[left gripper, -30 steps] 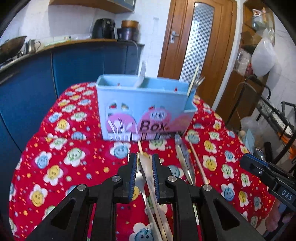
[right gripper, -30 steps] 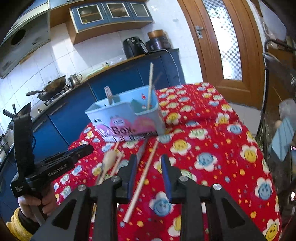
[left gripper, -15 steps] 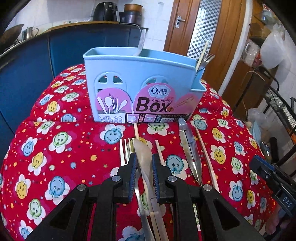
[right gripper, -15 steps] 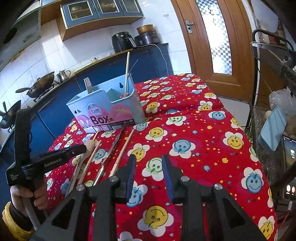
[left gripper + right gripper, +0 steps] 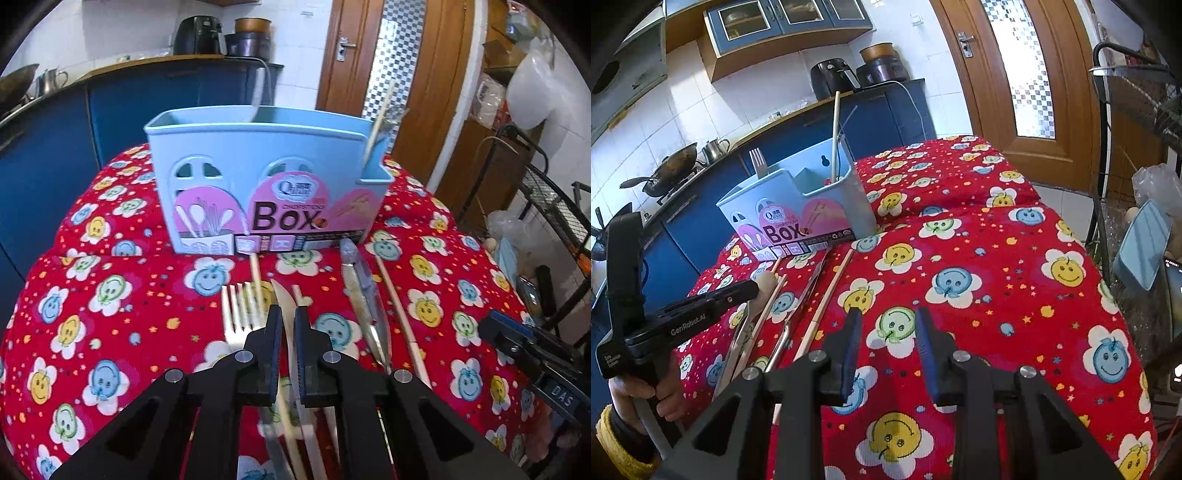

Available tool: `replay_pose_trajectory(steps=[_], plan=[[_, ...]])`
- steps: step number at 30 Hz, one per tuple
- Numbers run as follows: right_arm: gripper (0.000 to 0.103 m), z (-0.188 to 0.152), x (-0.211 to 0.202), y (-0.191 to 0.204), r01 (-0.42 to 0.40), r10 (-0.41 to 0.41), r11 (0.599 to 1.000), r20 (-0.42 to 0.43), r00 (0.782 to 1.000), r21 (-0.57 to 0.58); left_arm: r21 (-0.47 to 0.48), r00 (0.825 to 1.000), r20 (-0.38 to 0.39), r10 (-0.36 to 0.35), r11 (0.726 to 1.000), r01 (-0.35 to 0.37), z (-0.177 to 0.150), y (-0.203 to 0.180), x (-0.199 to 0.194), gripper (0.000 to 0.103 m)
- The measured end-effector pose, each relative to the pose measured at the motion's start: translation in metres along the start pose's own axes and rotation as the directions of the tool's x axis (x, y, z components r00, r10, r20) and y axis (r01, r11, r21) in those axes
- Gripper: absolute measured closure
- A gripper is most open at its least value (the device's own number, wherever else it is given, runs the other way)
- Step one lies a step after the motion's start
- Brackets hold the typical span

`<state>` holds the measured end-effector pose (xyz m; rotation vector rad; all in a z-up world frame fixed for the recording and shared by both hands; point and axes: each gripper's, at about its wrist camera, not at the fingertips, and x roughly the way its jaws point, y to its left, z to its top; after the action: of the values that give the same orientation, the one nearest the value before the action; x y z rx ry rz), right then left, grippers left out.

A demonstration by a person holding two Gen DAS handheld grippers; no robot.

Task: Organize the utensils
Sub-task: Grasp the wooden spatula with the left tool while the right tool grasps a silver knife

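Cream-coloured spoon (image 5: 286, 314) lies lengthwise between the left gripper's (image 5: 284, 317) fingers, which have just closed onto it, bowl end pointing ahead at the blue box (image 5: 266, 177). Right gripper (image 5: 888, 325), fingers partly apart and empty, hovers beside the chopstick (image 5: 827, 299) on the worktop.

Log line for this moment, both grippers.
left gripper: just closed on wooden spoon | right gripper: open, nothing between | utensil box: upright

Left tongs (image 5: 285, 317) have just closed on a wooden spoon (image 5: 286, 306).
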<state>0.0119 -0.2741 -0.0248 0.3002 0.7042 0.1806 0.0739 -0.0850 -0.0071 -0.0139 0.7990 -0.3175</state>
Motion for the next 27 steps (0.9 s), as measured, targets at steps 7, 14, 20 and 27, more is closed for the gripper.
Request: replay_pose_trajectory(steps=[7, 14, 20, 27], plan=[[0.071, -0.001, 0.002, -0.001, -0.012, 0.012, 1.0, -0.001, 1.0, 0.005, 0.014, 0.998, -0.058, 0.017, 1.0, -0.016, -0.004, -0.005, 0.011, 0.096], [0.071, -0.003, 0.003, -0.003, -0.016, 0.016, 1.0, -0.012, 1.0, 0.016, -0.002, 0.996, -0.087, -0.001, 1.0, 0.0, 0.003, -0.001, 0.016, 0.098], [0.071, -0.002, 0.002, -0.001, -0.014, 0.014, 1.0, -0.011, 1.0, 0.006, -0.026, 0.999, -0.026, -0.037, 0.999, 0.037, 0.006, 0.007, -0.001, 0.099], [0.071, 0.005, 0.003, 0.019, -0.042, 0.04, 0.998, -0.046, 0.998, -0.047, -0.074, 0.994, 0.09, -0.066, 0.995, 0.073, 0.012, 0.023, -0.033, 0.099]])
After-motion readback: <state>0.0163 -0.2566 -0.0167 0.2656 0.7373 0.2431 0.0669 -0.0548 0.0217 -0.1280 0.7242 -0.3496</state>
